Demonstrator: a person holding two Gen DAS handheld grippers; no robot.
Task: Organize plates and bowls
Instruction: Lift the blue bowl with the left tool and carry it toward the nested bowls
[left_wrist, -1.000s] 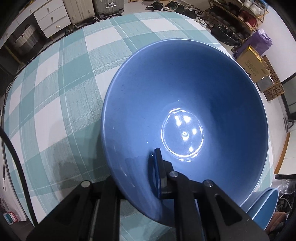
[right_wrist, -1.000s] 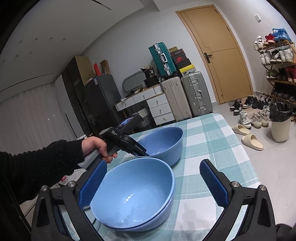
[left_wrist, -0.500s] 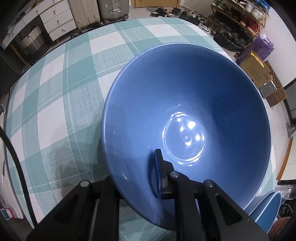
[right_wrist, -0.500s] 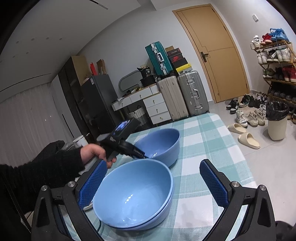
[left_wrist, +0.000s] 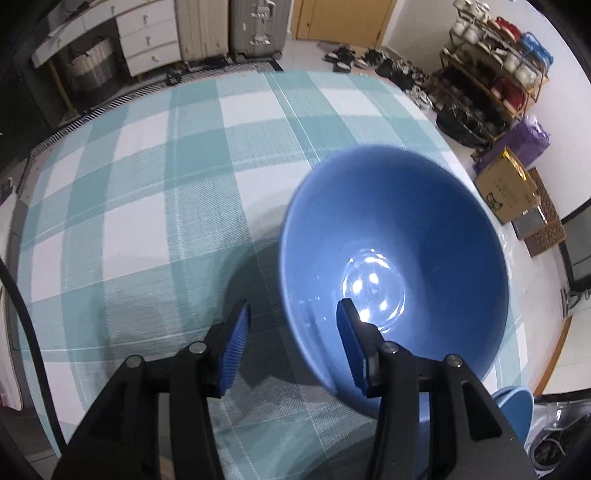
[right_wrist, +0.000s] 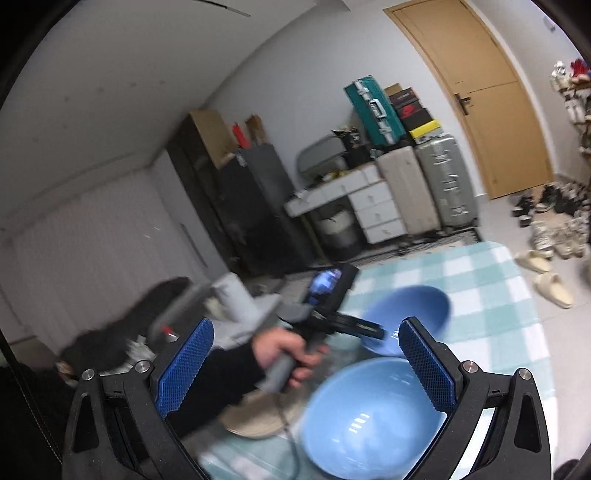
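A deep blue bowl (left_wrist: 399, 258) rests on the teal checked tablecloth (left_wrist: 155, 221). My left gripper (left_wrist: 292, 302) straddles its near rim, one finger inside and one outside. The jaws are opening and neither pad touches the rim. In the right wrist view the same bowl (right_wrist: 410, 310) lies beyond a stack of lighter blue bowls (right_wrist: 369, 421). A hand (right_wrist: 288, 350) in a black sleeve holds the left gripper (right_wrist: 369, 330) at that far bowl. My right gripper (right_wrist: 307, 324) hangs open above the stack with nothing between its fingers.
Beige plates (right_wrist: 255, 417) lie left of the bowl stack. The stack's rim (left_wrist: 513, 410) shows at the lower right of the left wrist view. The table's right edge (left_wrist: 480, 177) is close to the bowl, with a cardboard box (left_wrist: 506, 192) and shoe rack on the floor beyond.
The left jaws have let go of the blue bowl's rim and spread apart, and that gripper has drawn back and up. The right gripper has risen above the stack.
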